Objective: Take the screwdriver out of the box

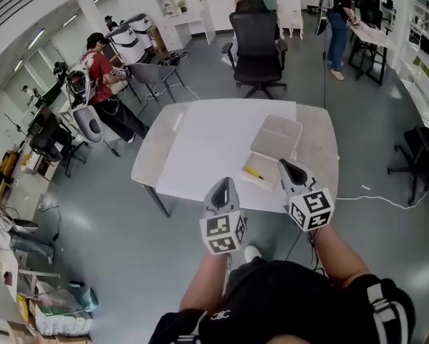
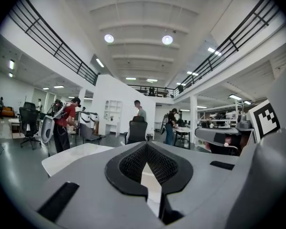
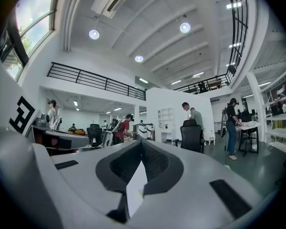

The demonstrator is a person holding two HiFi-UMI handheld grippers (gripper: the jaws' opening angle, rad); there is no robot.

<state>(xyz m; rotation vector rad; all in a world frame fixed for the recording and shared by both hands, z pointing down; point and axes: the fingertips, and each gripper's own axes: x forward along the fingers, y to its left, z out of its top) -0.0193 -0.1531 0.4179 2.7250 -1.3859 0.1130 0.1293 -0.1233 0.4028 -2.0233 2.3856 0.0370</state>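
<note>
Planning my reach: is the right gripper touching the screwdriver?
Apart. In the head view, the right gripper sits to the right of the yellow screwdriver, with a bare strip of the box between them.

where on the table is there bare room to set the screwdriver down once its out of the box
The white sheet left of the box is bare out to the table's left edge, ahead of the left gripper. A narrow strip lies bare right of the lid. Near right is crowded: box, lid, right gripper.
</note>
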